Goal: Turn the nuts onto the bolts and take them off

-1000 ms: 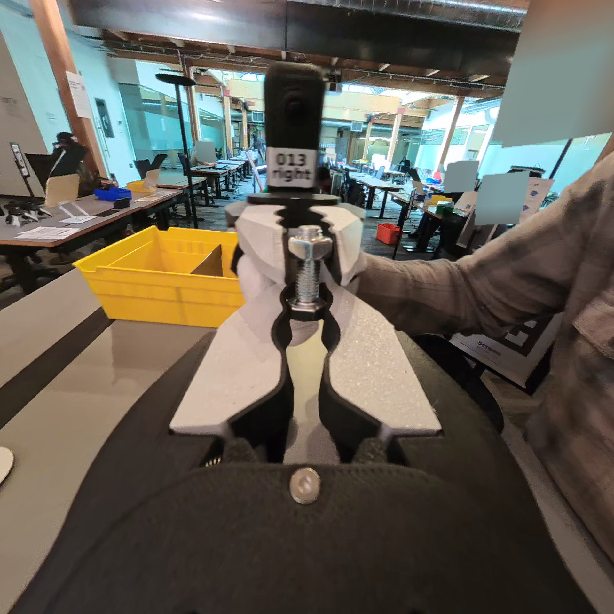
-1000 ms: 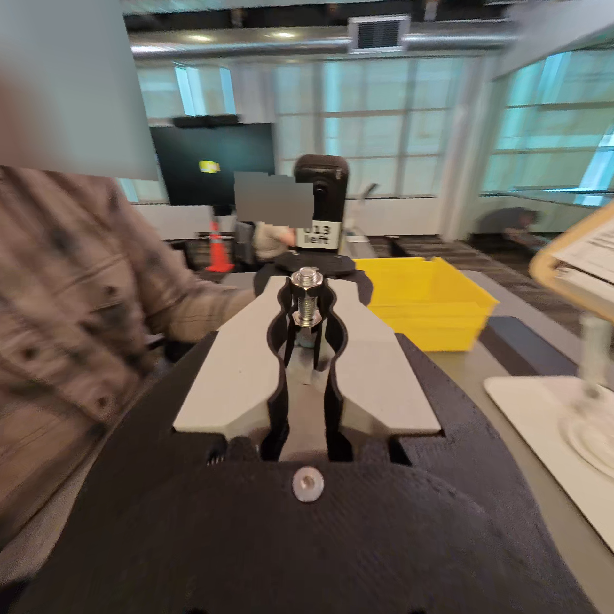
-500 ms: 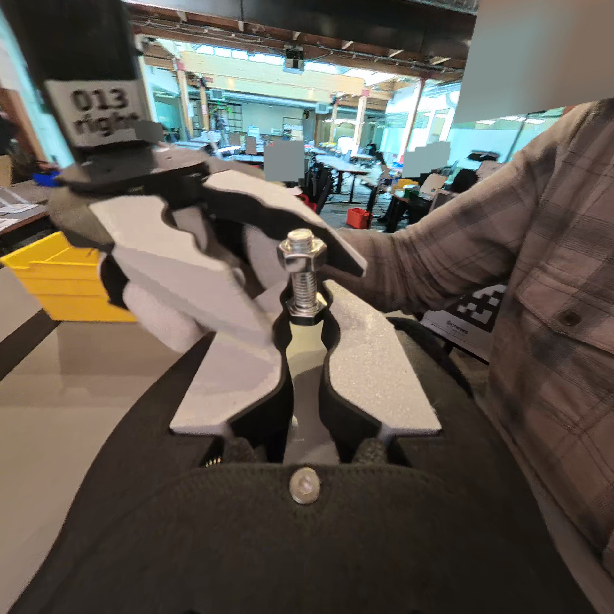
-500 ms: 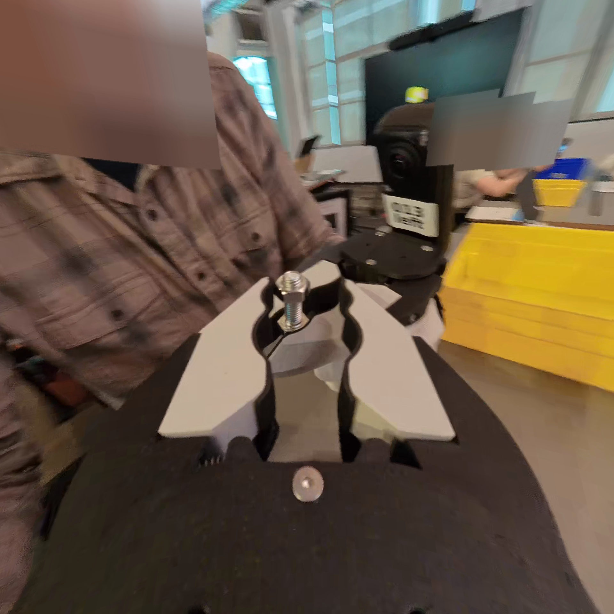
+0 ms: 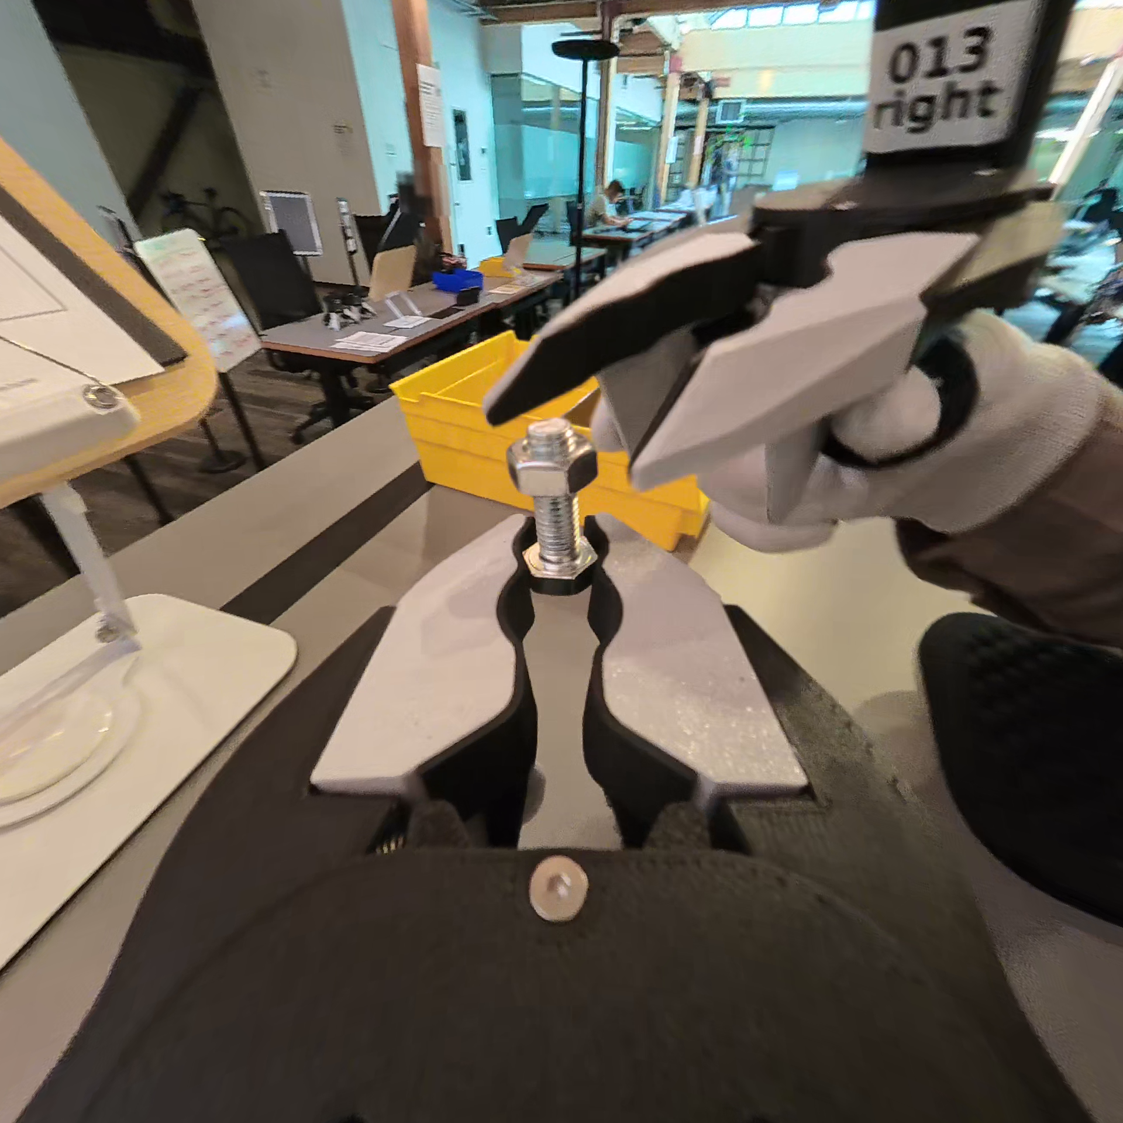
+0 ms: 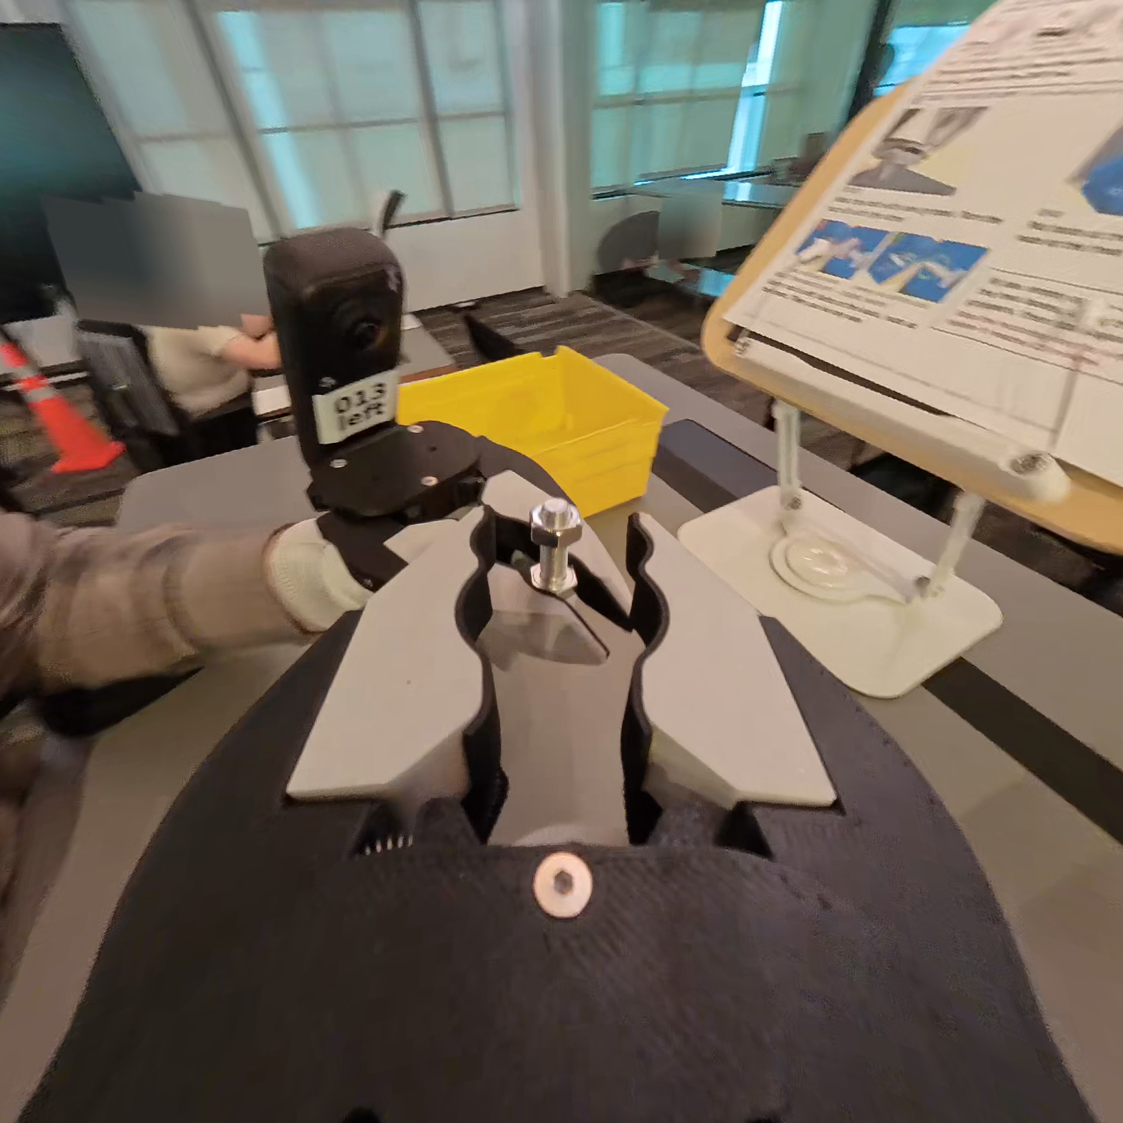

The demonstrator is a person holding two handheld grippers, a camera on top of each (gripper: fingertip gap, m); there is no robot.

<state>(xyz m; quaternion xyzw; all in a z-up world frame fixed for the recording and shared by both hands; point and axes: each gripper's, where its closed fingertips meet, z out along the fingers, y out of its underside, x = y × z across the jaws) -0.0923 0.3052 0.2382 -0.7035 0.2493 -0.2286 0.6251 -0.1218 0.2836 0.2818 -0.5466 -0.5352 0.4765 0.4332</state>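
Bolt (image 5: 556,528): we clamp its head between our left gripper (image 5: 556,583) tips; long axis upright, threaded end up. Nut (image 5: 552,467): near the top. Right gripper (image 6: 556,547): parted, straddling the nut without contact. Yellow bin (image 6: 583,425): behind, at the table's far edge.

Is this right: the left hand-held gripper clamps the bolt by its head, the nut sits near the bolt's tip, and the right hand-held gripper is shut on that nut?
Not quite. The right hand-held gripper is open, its fingers apart on either side of the nut; the right wrist view shows the gaps. The rest holds: the left hand-held gripper clamps the bolt by its head, nut near the tip.
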